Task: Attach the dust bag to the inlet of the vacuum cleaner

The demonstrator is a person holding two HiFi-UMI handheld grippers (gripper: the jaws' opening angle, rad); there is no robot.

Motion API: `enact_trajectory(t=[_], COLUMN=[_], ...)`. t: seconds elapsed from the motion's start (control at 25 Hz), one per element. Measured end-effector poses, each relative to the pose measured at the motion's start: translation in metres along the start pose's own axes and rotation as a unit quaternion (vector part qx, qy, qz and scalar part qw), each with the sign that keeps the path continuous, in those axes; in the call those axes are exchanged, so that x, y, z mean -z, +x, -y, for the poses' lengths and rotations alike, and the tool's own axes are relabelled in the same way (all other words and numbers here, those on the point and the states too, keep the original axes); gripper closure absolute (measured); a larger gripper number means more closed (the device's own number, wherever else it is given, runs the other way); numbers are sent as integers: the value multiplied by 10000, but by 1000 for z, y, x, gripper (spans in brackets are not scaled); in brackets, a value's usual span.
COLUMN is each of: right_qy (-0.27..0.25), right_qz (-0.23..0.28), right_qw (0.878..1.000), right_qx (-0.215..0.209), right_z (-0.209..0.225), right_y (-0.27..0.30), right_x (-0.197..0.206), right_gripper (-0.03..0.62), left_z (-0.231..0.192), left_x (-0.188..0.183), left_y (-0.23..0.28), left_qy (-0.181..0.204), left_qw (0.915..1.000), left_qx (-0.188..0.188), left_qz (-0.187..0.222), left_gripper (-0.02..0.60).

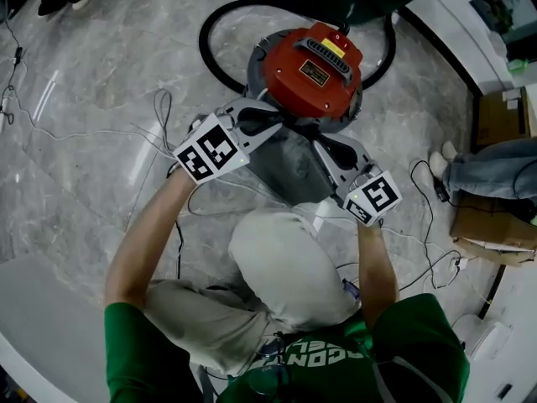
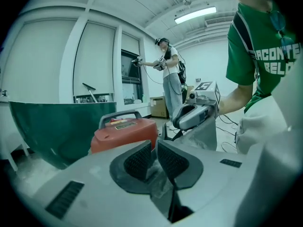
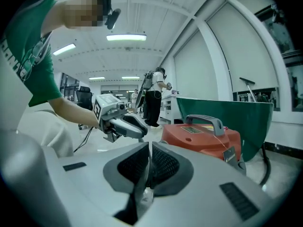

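The grey dust bag [image 1: 285,173] is held just in front of the red vacuum cleaner [image 1: 312,67]. Its 2 upper edges are pinched by the left claw [image 1: 270,124] and the right claw [image 1: 323,148]. Behind the vacuum cleaner, a black hose [image 1: 204,39] is looped on the floor [image 1: 84,99].

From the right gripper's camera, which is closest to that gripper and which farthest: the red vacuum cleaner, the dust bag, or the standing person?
1. dust bag, pinched in the jaws of the right gripper.
2. red vacuum cleaner, just ahead on the right.
3. standing person, far back, near the centre.
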State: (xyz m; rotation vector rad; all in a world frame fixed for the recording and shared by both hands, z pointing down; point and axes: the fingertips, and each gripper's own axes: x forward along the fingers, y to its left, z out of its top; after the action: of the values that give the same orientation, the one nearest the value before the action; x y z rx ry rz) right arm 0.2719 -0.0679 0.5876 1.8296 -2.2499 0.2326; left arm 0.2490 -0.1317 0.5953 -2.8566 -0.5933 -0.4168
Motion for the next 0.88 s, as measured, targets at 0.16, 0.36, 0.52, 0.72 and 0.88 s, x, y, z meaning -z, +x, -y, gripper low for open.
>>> enact_trajectory(t=[0.16,0.36,0.52,0.72,0.88], right_qy=[37,408,652,911,1011], right_qz=[-216,-212,-314,-509,-654], right_qw=[9994,9976,9960,9927,9909], right_qx=[261,517,529,601,595], right_z=[3,8,3,-4,-12], right_y=[-3,-11,-18,-37,-60], right_x=[-17,-64,-104,-169,-235], right_gripper=[571,574,580,583,585], left_z=[-2,-13,-15,-12,-9], left_x=[-14,-49,-79,-134,-202], left_y=[-12,-35,-62,-103,-134], left_qy=[-125,-573,-893,-1543,-1854], left_qw=[9999,9982,9958,9870,9804], left_qx=[116,28,-181,-442,-663], left_qz=[-22,145,67,18,-7], left_gripper=[542,571,576,577,577])
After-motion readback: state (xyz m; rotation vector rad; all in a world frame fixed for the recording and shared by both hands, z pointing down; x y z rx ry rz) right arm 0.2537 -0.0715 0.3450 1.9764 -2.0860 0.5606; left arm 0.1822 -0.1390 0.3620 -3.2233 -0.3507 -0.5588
